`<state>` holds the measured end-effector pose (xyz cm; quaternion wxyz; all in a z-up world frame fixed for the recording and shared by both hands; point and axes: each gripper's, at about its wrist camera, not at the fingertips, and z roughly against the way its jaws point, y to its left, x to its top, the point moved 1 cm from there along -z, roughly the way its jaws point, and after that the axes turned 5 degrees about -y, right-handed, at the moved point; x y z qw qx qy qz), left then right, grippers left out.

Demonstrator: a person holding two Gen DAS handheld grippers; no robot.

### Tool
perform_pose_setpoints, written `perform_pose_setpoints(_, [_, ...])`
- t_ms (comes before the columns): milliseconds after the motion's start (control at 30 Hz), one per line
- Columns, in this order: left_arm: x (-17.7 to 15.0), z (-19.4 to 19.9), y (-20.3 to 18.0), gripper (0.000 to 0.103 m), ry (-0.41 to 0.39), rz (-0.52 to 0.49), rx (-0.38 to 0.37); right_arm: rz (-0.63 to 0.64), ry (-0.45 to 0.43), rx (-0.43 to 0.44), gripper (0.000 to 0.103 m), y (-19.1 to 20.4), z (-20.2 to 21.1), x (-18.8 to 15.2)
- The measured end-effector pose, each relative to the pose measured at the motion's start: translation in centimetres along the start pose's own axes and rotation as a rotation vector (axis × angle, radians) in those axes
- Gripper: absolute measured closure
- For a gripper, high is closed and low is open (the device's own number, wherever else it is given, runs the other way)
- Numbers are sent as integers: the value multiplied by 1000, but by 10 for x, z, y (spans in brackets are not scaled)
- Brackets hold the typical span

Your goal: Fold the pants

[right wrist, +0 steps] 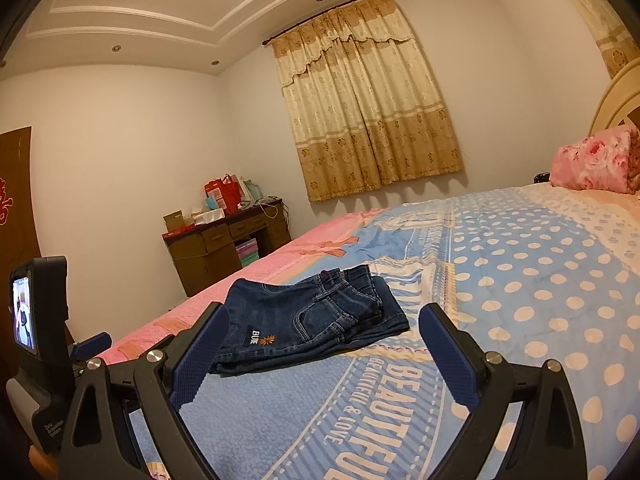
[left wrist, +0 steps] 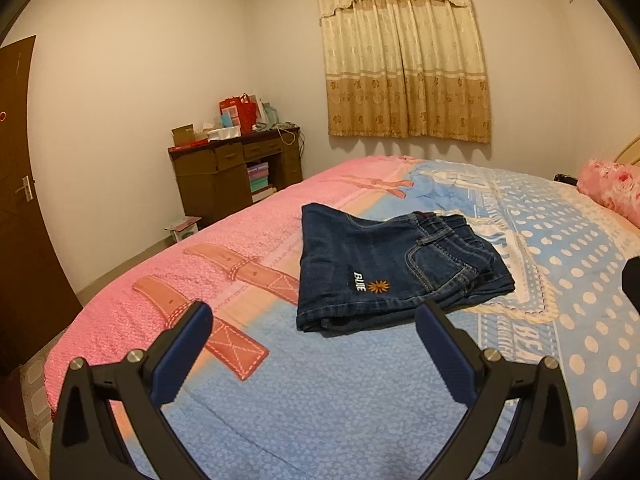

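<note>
Dark jeans (left wrist: 394, 268) lay folded in compact stack on bedspread (left wrist: 304, 412), where pink met blue. Left gripper (left wrist: 314, 334) hovered near, fingers spread, empty. Right gripper (right wrist: 324, 338) likewise spread, empty, short of jeans.

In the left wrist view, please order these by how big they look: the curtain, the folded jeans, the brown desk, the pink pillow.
As they look in the left wrist view, largest first:
1. curtain
2. folded jeans
3. brown desk
4. pink pillow, partly cut off by the frame edge

The jeans lie nearer the camera, so their true size against the desk is unsure.
</note>
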<state>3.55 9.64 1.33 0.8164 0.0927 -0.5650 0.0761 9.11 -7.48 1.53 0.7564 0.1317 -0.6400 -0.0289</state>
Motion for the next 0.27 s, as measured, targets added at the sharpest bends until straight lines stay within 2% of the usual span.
perform_pose_setpoints(267, [-2, -2, -2, 0, 26, -2, -25, -13, 1, -11, 6, -3, 0, -1])
